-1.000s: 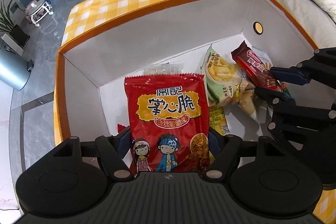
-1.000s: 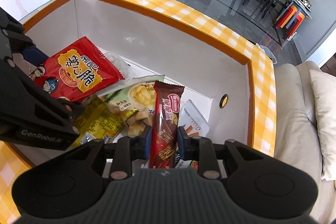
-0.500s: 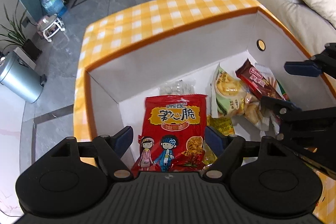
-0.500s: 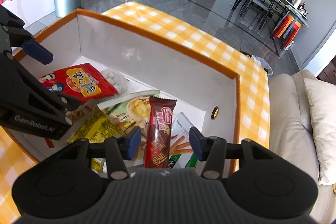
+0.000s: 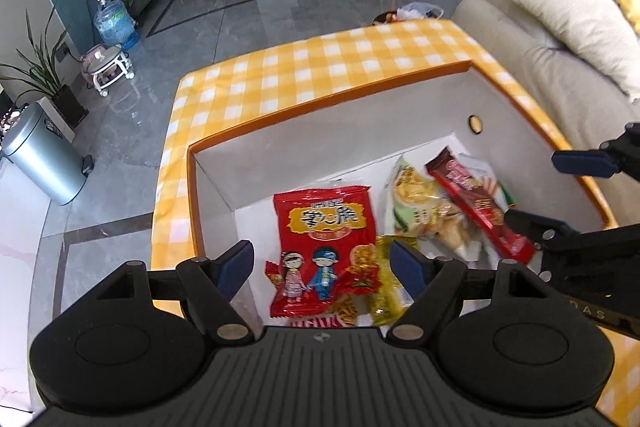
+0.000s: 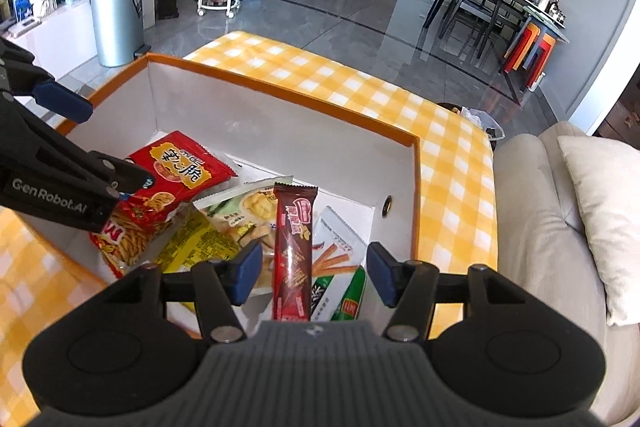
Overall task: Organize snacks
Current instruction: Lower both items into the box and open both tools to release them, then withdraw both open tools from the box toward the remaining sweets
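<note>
A white box with an orange rim [image 5: 320, 107] holds several snack packs. A red noodle-snack bag [image 5: 326, 223] lies in its left part, below my open, empty left gripper [image 5: 322, 267]. A brown wafer bar [image 6: 294, 251] lies on a green-and-yellow chip bag [image 6: 244, 207], below my open, empty right gripper [image 6: 314, 273]. The bar also shows in the left wrist view [image 5: 476, 207]. A yellow pack [image 6: 192, 247] and a white-green stick-snack pack [image 6: 340, 259] lie beside them. Both grippers hang above the box.
The box [image 6: 280, 99] stands on a yellow checked tablecloth [image 5: 320, 67]. A beige sofa with a cushion [image 6: 560, 227] is to the right. A metal bin [image 5: 36, 155], a water jug [image 5: 114, 23] and plants stand on the grey floor beyond.
Both grippers opened, let go of the red bag and the brown bar, and rose away from the box. The snacks now lie inside it.
</note>
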Tool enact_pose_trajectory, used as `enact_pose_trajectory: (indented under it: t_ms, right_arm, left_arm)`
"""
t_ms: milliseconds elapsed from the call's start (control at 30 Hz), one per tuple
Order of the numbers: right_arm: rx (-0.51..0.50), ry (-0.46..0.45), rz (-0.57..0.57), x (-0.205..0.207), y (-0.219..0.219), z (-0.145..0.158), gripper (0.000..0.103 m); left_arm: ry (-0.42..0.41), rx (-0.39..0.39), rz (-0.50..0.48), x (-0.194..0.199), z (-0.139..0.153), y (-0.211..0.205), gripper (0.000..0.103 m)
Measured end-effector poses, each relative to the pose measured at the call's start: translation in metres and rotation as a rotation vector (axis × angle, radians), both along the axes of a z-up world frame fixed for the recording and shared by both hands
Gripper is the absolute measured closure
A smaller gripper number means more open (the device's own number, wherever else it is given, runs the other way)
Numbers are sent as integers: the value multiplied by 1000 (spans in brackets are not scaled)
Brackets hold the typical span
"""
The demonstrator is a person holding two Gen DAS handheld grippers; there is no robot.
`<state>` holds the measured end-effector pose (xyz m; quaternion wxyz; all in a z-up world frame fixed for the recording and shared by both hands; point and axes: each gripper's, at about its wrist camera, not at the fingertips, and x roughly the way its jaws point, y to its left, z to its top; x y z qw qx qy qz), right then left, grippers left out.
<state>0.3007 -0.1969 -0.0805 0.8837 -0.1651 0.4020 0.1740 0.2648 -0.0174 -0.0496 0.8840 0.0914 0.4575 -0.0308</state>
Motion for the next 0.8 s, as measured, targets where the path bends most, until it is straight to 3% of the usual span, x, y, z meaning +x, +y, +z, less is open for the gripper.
enact_pose_trajectory:
  t_ms: [433,567,800]
  right_arm:
    - [96,0,-94,-52,-38,13,43]
    - [116,-8,-150,-73,-59,10,42]
    - [129,5,-243,-108,-90,-8,41]
  left_arm:
    - [-49,-79,-38,-49,19,-17,12]
    - [-47,-91,-61,-64,15,-27,12]
    - [-9,-181,-86,-83,-2,-44,13]
